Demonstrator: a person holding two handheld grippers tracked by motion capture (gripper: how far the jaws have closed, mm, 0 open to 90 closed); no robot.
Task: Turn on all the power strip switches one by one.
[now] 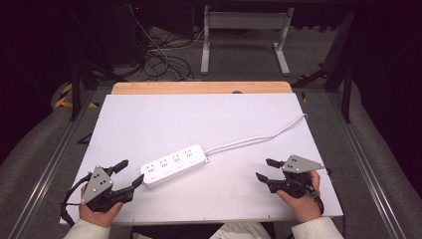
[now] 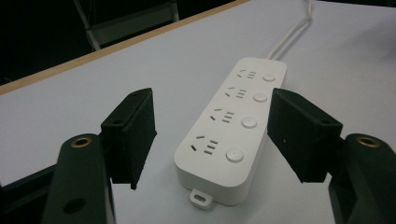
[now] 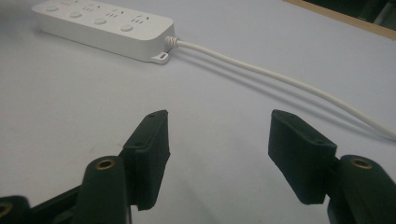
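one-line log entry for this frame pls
left gripper: open, at power strip end, no contact | right gripper: open, empty | cord: trails right on table

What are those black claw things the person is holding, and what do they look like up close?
They are two handheld grippers. The left gripper and right gripper are both black, each with two blocky, flat-faced jaws, brass-coloured screw inserts at the jaw bases, and a grey three-cornered plate dotted with small holes on top. A dark cable trails from each. The person wears light, cream-coloured sleeves.

high: overhead, forward-down | gripper views: low, close | shared: power strip (image 1: 174, 165)
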